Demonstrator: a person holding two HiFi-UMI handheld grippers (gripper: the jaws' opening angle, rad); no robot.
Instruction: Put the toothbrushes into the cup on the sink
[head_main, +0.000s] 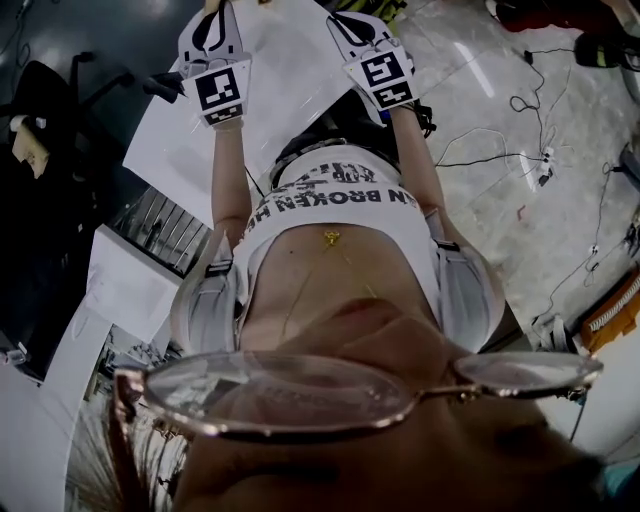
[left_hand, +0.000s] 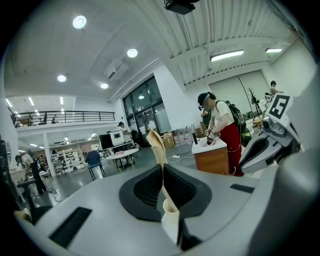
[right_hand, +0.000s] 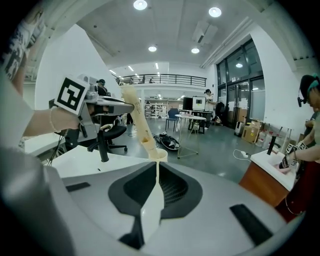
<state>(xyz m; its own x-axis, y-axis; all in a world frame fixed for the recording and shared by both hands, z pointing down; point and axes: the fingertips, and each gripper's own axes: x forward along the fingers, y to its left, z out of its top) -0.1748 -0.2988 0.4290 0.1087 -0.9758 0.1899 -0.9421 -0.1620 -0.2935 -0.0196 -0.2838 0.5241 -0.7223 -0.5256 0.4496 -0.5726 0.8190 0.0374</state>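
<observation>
My left gripper (left_hand: 163, 172) is shut on a cream toothbrush (left_hand: 156, 145) that stands up from between its jaws, head uppermost. A second cream toothbrush (right_hand: 136, 117) is clamped by its flat handle in my right gripper (right_hand: 157, 175), which is also shut. In the head view both grippers, left (head_main: 213, 45) and right (head_main: 365, 40), are held out side by side over a white counter (head_main: 290, 90). That counter (right_hand: 75, 162) carries a black faucet (right_hand: 102, 145). No cup shows in any view.
The other gripper appears in each gripper view: the right one (left_hand: 272, 135) and the left one (right_hand: 85, 102). A person in red trousers (left_hand: 227, 137) works at a wooden cabinet (left_hand: 212, 160). Cables (head_main: 530, 110) trail over the floor, and a black office chair (right_hand: 112, 132) stands behind the counter.
</observation>
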